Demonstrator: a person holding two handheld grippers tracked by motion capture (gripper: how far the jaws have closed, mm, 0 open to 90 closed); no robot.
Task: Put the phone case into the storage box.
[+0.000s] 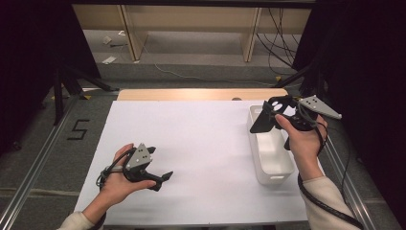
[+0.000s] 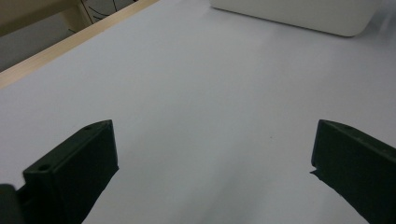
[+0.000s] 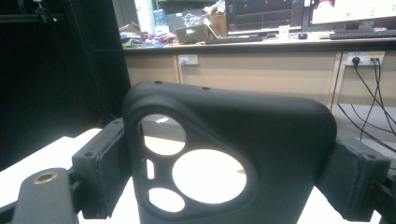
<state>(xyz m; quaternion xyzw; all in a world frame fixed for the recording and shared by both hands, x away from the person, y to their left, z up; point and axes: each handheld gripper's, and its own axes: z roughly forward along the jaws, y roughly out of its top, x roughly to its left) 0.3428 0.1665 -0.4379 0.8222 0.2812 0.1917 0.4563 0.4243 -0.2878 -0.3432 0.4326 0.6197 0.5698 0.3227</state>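
Black matte plastic phone case with round camera cut-outs (image 3: 233,154) at right of the high view, clamped between the right gripper (image 1: 280,115) jaws above the white rectangular plastic bin (image 1: 270,158), left gripper (image 1: 160,179) jaws wide, empty, lower left over the white table (image 1: 201,143)

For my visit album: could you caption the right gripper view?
Right hand-held gripper clamps a black phone case with round cutouts, facing a cluttered workbench.

Left gripper (image 2: 212,172) jaws wide apart over bare white table sheet (image 2: 205,93), nothing between them; white bin (image 2: 299,14) well ahead, slightly right; wooden table edge (image 2: 70,42) ahead-left.
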